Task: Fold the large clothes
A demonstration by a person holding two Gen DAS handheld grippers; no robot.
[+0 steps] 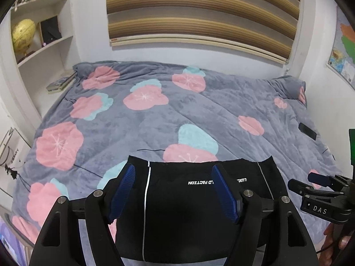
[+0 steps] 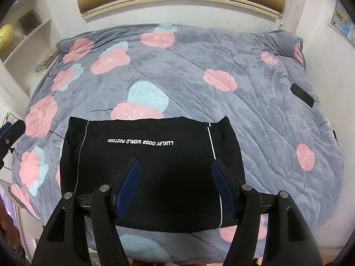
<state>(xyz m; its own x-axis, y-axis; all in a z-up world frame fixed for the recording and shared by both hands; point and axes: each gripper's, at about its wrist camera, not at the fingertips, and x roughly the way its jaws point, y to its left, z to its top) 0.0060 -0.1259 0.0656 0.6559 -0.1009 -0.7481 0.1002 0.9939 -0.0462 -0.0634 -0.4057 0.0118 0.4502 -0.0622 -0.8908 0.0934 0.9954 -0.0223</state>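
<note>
Left wrist view: left gripper (image 1: 173, 190) released, empty, above black folded garment (image 1: 188, 210) at 6 o'clock on floral quilt (image 1: 155, 115). Right gripper (image 2: 175, 188) likewise released over same garment. Likely risk: snagging plush quilt along with fabric, or loosening fold. Globe (image 1: 23, 35) at 10 o'clock, phone (image 1: 307, 131) at 3 o'clock, well apart; nothing blocking.
</note>
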